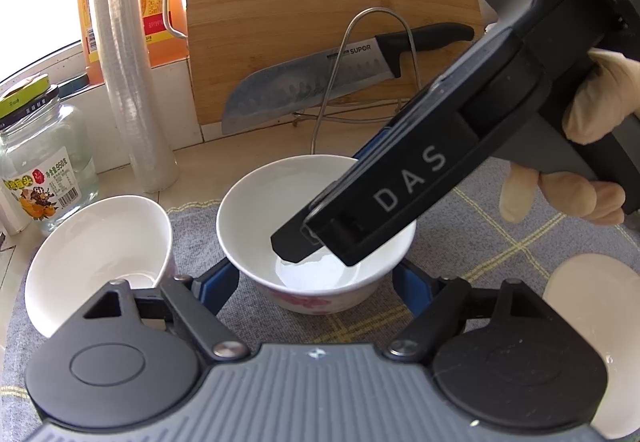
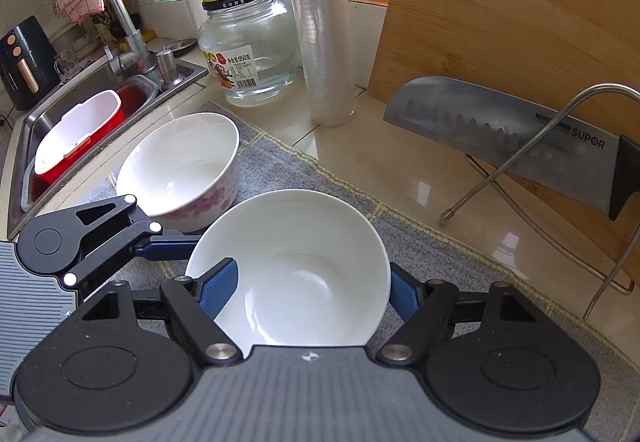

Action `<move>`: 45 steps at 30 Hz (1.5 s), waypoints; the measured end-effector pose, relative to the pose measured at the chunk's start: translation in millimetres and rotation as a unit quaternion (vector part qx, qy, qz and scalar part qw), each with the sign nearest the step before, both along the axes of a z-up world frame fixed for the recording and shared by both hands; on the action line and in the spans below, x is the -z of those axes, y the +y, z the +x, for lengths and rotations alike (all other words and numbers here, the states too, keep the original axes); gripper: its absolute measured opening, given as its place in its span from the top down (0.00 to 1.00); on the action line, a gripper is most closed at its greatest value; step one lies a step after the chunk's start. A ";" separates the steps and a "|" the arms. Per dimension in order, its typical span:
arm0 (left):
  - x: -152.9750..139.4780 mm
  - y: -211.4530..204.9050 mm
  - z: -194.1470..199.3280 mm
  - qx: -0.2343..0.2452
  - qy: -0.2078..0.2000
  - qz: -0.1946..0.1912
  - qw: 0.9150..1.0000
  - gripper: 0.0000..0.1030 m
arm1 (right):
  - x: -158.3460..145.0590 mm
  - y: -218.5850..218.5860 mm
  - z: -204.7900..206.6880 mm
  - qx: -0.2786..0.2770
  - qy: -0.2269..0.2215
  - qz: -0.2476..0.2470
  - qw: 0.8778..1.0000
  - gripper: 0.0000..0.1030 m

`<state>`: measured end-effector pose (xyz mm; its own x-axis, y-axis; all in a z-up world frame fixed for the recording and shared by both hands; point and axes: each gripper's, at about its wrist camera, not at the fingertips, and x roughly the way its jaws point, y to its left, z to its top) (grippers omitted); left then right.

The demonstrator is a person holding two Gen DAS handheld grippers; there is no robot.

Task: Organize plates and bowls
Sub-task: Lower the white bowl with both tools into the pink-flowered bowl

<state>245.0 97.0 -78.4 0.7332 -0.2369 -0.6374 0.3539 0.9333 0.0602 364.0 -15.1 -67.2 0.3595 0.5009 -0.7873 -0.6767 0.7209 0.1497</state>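
A white bowl with pink flowers (image 1: 316,238) stands upright on the grey mat. My left gripper (image 1: 316,286) is open, a blue finger on each side of the bowl, near its wall. My right gripper (image 2: 312,290) reaches down from the upper right in the left wrist view (image 1: 400,197); one finger is inside the bowl and one outside, over the rim. The same bowl fills the right wrist view (image 2: 296,274). A second flowered bowl (image 1: 100,254) lies tilted to the left, also in the right wrist view (image 2: 184,165). A white plate (image 1: 596,294) lies at the right edge.
A glass jar (image 2: 248,53), a roll of plastic film (image 2: 320,21), a wooden cutting board (image 1: 320,9) and a knife (image 1: 320,81) on a wire rack stand behind the mat (image 2: 480,270). A sink (image 2: 80,109) with a red tub lies to the left.
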 end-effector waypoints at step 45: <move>-63.6 -7.9 -106.1 0.008 0.017 0.001 1.000 0.19 | -61.9 -30.0 -125.7 -0.009 -0.031 0.058 0.998 0.19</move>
<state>138.9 89.1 -14.8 0.7074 -0.2463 -0.6625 0.3703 0.9275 0.0505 238.3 -45.1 -5.3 0.3961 0.5945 -0.6997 -0.7006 0.6883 0.1882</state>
